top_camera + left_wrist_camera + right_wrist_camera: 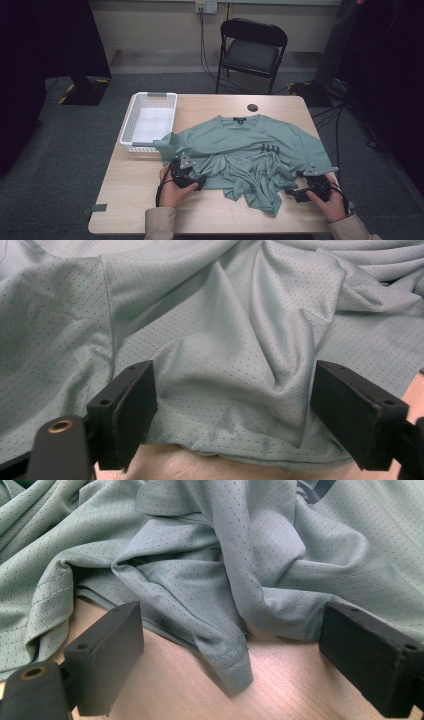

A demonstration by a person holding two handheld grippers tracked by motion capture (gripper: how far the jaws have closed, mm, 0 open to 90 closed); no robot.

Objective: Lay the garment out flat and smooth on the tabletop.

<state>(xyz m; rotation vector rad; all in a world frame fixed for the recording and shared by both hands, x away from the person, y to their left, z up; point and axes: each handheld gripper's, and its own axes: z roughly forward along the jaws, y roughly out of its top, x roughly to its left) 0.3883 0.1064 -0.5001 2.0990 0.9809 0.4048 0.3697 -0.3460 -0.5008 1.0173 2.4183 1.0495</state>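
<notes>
A sage-green T-shirt (245,145) lies on the wooden table (135,200) with its collar toward the far edge. Its lower half is bunched into folds. My left gripper (200,181) sits at the shirt's near-left hem. In the left gripper view, my left gripper (235,385) has its jaws wide apart around a raised ridge of the T-shirt (225,330), without pressing on it. My right gripper (294,192) rests at the near-right hem. In the right gripper view, my right gripper (232,622) stands open, and a hanging fold of the T-shirt (220,630) lies on the table between its jaws.
A white plastic basket (131,131) stands on the table's left side, touching the shirt's sleeve. A small black round object (253,107) lies near the far edge. Behind the table stands a black folding chair (252,50). Bare wood shows along the near edge.
</notes>
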